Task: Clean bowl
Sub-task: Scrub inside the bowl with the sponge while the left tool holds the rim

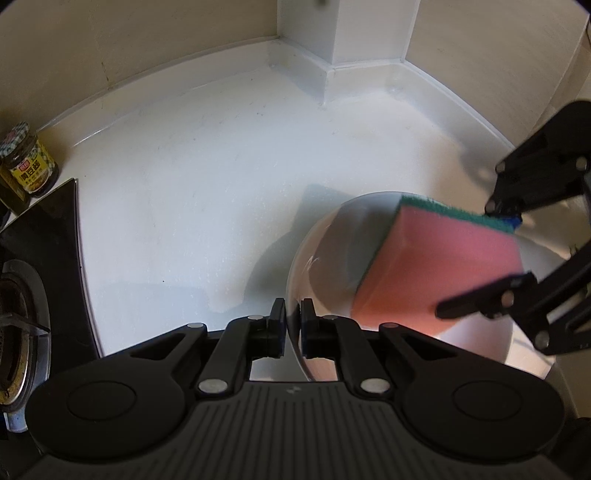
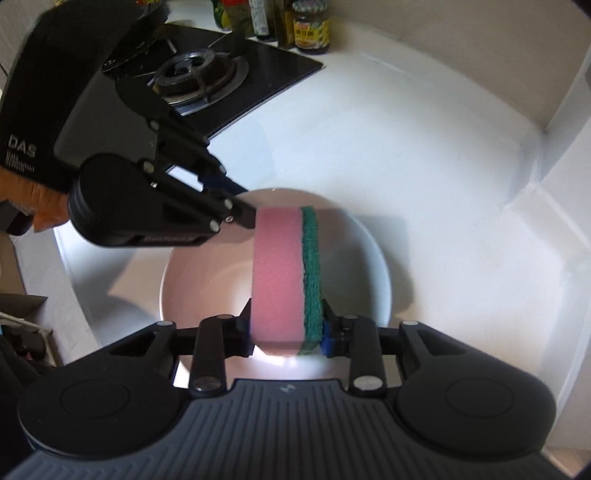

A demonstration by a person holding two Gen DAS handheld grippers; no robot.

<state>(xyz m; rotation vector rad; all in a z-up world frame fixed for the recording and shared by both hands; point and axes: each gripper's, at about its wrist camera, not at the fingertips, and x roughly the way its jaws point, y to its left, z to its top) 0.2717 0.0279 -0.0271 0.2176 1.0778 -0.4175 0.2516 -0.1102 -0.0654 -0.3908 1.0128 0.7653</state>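
A white bowl (image 1: 325,266) sits on the white counter; it also shows in the right wrist view (image 2: 207,280). My left gripper (image 1: 293,325) is shut on the bowl's rim, one finger inside and one outside; it shows in the right wrist view (image 2: 240,206) at the bowl's far left edge. My right gripper (image 2: 286,334) is shut on a pink sponge (image 2: 277,277) with a green scouring layer and holds it on edge inside the bowl. The sponge (image 1: 436,266) and right gripper (image 1: 476,262) show at the right of the left wrist view.
A black gas hob (image 2: 207,81) lies to the left, with its burner (image 1: 18,321) close by. A sauce jar (image 1: 27,162) and several bottles (image 2: 310,33) stand behind it. A white wall and corner pillar (image 1: 365,33) bound the counter (image 1: 207,177).
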